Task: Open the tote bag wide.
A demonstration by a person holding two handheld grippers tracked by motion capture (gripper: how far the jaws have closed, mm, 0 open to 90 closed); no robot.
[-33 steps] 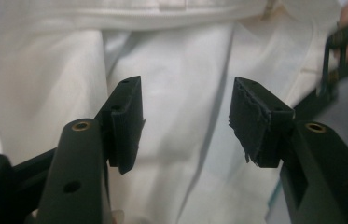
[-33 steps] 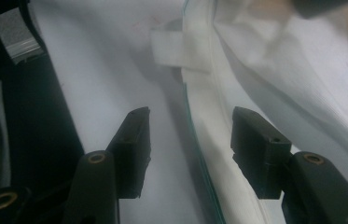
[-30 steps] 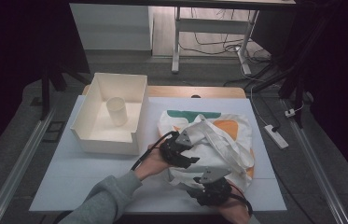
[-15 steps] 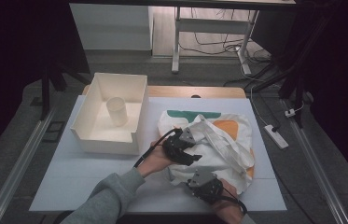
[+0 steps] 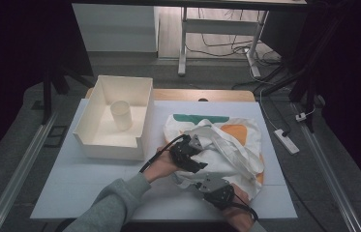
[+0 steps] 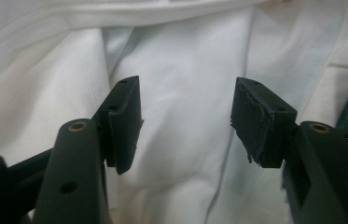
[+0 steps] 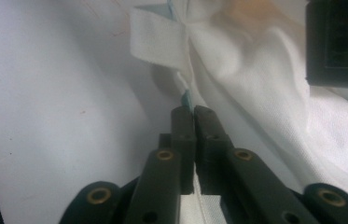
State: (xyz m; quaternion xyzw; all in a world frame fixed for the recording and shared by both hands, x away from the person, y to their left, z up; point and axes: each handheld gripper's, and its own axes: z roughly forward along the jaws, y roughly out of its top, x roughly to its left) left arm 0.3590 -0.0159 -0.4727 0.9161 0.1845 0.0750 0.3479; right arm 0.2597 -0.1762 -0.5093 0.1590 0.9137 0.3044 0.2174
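A white tote bag [image 5: 226, 145] with green and orange print lies crumpled on the white table [image 5: 96, 179]. My left gripper [image 5: 195, 162] rests over the bag's left side. Its jaws stand open and have just widened a little, with bare white cloth [image 6: 185, 56] behind the gap [image 6: 185, 116] and nothing pinched. My right gripper [image 5: 203, 182] is at the bag's near edge. Its jaws have just been closing and have eased a touch. They are shut [image 7: 193, 112] on a thin edge of the bag [image 7: 265, 93], which runs out between the pads.
A white open bin [image 5: 103, 145] stands at the table's back left with a pale cup [image 5: 121, 115] upright inside it. A power strip [image 5: 286, 141] lies on the floor to the right. A black block [image 7: 337, 42], likely the other gripper, sits close at the upper right.
The right gripper's jaws have drawn together at the bag's near edge. The left gripper has shifted only slightly on the bag.
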